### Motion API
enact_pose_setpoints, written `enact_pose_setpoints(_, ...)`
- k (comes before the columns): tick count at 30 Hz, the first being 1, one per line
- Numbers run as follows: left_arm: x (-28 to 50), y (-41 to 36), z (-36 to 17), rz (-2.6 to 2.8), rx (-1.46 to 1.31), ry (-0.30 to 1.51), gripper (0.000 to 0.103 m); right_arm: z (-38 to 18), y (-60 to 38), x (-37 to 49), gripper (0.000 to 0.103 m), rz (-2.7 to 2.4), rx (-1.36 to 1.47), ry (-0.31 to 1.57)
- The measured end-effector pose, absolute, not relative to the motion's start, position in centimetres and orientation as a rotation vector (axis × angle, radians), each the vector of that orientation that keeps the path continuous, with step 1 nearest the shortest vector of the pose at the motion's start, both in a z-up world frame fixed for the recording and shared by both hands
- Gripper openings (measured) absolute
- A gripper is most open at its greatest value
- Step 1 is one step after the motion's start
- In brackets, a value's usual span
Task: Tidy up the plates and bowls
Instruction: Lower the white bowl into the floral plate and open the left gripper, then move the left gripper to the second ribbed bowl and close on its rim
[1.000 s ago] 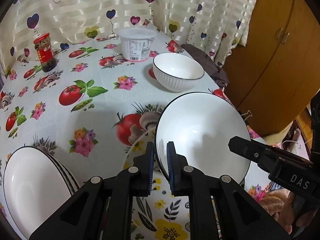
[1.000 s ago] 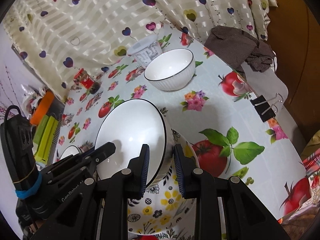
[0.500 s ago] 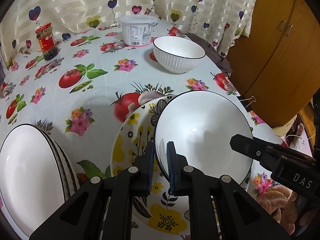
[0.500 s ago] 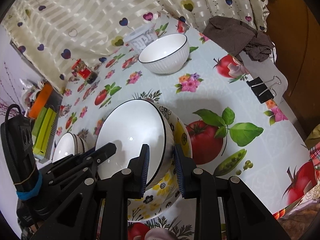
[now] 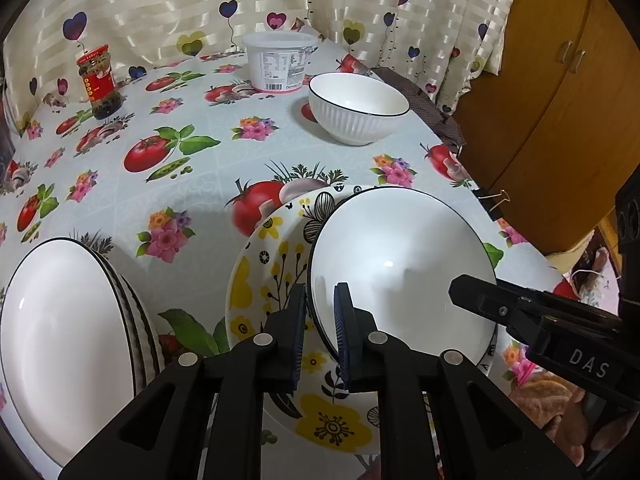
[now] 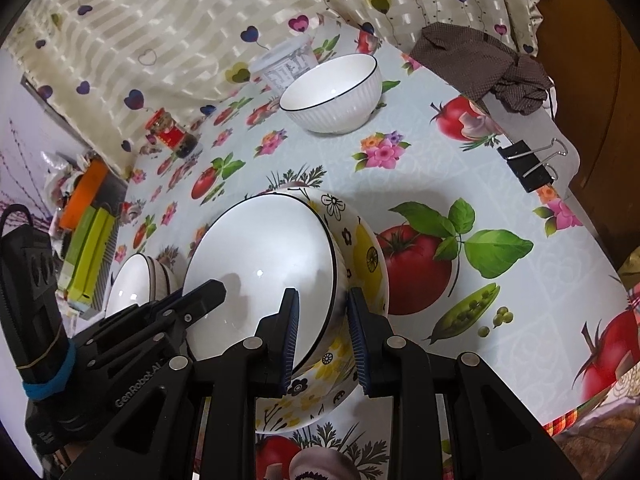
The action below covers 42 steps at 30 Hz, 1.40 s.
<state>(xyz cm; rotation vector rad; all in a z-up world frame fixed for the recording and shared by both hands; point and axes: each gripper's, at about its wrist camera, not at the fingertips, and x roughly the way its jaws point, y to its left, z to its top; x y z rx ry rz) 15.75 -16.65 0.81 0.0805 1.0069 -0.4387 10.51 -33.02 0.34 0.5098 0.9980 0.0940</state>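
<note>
A white bowl with a thin black rim [image 5: 400, 264] [image 6: 260, 256] sits over a yellow-flowered dish [image 5: 272, 280] [image 6: 366, 256] on the tablecloth; I cannot tell whether the two touch. My left gripper [image 5: 320, 294] is shut on the bowl's left rim. My right gripper [image 6: 323, 295] is shut on the opposite wall, one pad inside and one outside. Each gripper shows in the other's view: the right gripper [image 5: 472, 296] and the left gripper [image 6: 200, 294]. A stack of white bowls [image 5: 60, 340] [image 6: 132, 280] stands to the left. A white ribbed bowl [image 5: 356, 112] [image 6: 332, 96] is farther back.
At the back stand a plastic tub [image 5: 278, 64] and a red-lidded jar [image 5: 98, 80], in front of a heart-print curtain. A brown cloth [image 6: 480, 60] and a binder clip [image 6: 528, 164] lie at the table's right edge, next to a wooden cabinet [image 5: 560, 100].
Both grippers keep their hold on the white bowl. More of the flowered dish shows beneath it now than a second ago.
</note>
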Motion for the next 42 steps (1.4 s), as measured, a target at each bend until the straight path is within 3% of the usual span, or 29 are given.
enact_pose_setpoints(29,16.2,-16.1,0.8,-0.489,0.055,1.018,0.016,0.1,-32.5,11.1,0.027,0.118,0.443,1.016)
enact_pose_setpoints(35,16.6,-15.6,3.6,-0.527,0.034,0.928,0.016,1.3,-33.7,11.2,0.039,0.11,0.449,0.982)
enact_pose_setpoints(42,19.8,-16.3,5.9,-0.55,0.038,0.883,0.016,3.8,-35.8,12.0,0.042,0.096,0.465,0.902)
